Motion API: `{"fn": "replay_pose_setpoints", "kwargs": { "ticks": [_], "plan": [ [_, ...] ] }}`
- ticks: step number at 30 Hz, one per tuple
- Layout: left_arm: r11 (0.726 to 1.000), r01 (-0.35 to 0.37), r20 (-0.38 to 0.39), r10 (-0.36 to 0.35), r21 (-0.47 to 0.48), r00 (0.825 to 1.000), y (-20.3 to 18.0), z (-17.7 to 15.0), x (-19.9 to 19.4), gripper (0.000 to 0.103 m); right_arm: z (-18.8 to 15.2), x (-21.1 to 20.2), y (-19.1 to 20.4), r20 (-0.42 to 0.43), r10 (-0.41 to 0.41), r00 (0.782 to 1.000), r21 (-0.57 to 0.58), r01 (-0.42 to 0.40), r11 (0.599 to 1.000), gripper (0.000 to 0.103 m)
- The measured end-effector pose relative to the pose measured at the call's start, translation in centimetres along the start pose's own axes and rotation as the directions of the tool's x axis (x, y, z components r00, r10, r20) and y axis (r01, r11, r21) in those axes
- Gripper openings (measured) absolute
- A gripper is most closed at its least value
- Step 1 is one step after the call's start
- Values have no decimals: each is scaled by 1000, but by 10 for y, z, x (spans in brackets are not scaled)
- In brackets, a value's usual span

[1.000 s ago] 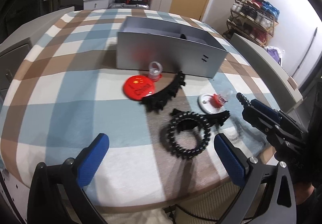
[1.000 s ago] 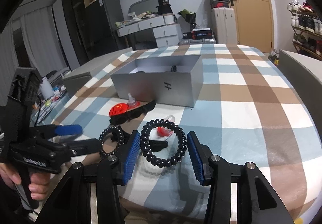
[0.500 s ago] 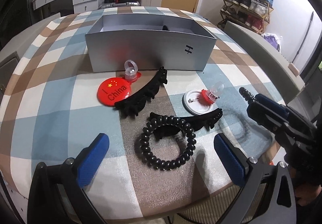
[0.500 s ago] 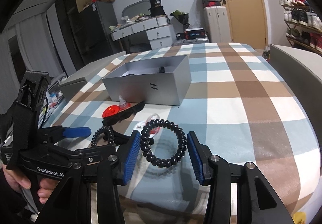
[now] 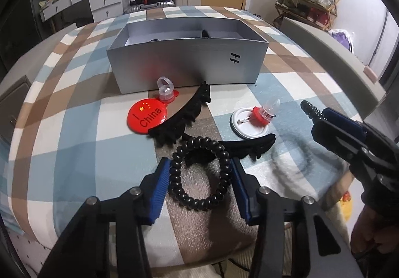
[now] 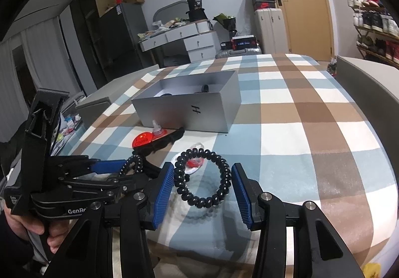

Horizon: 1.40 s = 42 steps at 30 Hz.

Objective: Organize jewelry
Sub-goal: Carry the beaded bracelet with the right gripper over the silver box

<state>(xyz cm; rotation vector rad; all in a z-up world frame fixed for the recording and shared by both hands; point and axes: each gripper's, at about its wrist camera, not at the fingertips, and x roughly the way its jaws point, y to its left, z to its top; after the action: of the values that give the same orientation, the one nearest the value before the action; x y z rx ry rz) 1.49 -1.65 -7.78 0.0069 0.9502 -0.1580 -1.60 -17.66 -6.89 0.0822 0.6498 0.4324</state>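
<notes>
Black coil bracelet [image 5: 199,175] pinched in left hand-held gripper [image 5: 199,185] | right hand-held gripper [image 6: 202,188] grips another coil [image 6: 202,178] | silver box [image 5: 187,63] at 12 o'clock

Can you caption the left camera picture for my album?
Left hand-held gripper closing around a black coil bracelet.
</notes>
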Motion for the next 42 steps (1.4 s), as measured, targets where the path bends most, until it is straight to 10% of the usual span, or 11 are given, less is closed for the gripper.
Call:
{"fn": "replay_pose_setpoints", "kwargs": {
  "ticks": [15,30,42],
  "plan": [
    [998,39,78,-34,-56,996,19,6,-29,40,29,-5,13,40,57,998,-6,-57,998,46],
    [996,82,203,-74,-31,976,42,89,-31,40,108,34,13,72,177,982,2,-177,984,46],
    [994,104,151,-99,-25,984,49,121,11,40,146,85,-11,7,142,990,24,-142,990,46]
  ]
}}
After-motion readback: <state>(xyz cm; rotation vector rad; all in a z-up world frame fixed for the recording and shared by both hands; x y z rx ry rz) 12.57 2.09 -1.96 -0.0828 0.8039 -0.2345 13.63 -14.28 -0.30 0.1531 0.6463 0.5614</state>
